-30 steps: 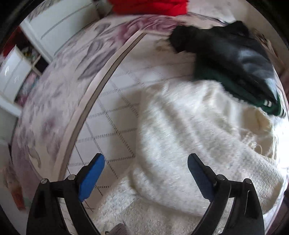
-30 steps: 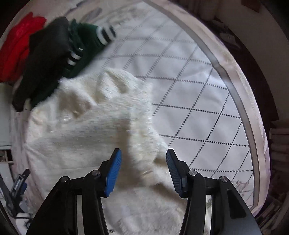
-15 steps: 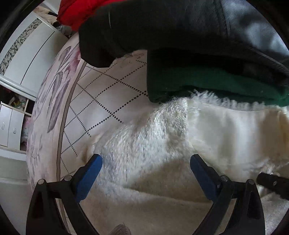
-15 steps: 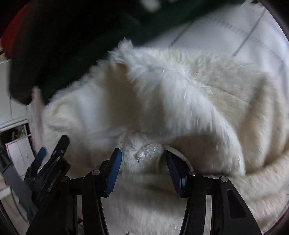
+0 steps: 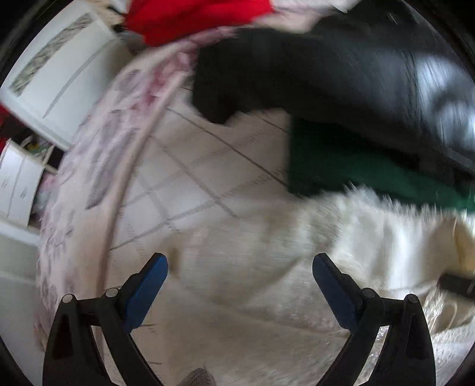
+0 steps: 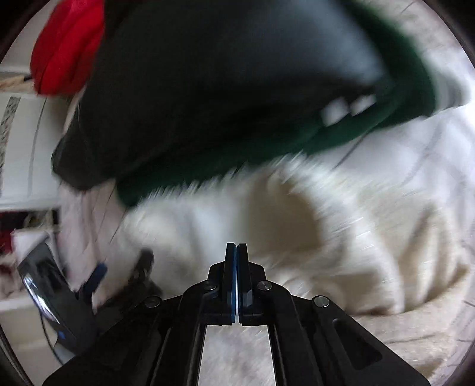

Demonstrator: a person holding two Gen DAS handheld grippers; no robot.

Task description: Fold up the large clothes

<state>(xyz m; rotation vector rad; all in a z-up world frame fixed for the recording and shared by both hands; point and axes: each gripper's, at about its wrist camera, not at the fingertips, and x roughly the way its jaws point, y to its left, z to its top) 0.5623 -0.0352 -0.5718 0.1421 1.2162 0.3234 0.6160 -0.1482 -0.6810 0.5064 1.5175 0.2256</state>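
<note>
A white fluffy garment (image 5: 371,237) lies crumpled on a bed cover with a diamond grid (image 5: 193,166). My left gripper (image 5: 240,267) hovers open over the garment's left part, its blue pads wide apart with nothing gripped. In the right wrist view my right gripper (image 6: 236,246) is shut, its pads pressed flat together with their tips against the white fluffy garment (image 6: 341,237). No cloth shows between the pads. The left gripper (image 6: 98,274) appears at the lower left of that view. Both views are blurred.
A black garment (image 5: 326,74) lies on a green one with white stripes (image 5: 341,166), just beyond the white garment. Red cloth (image 5: 193,17) sits behind them. A floral border (image 5: 98,166) edges the bed, with white cabinets (image 5: 59,65) past it.
My right gripper came in low over the white garment toward the dark pile, and its jaws went from open to shut. The left gripper shifted, so more bed cover shows at left.
</note>
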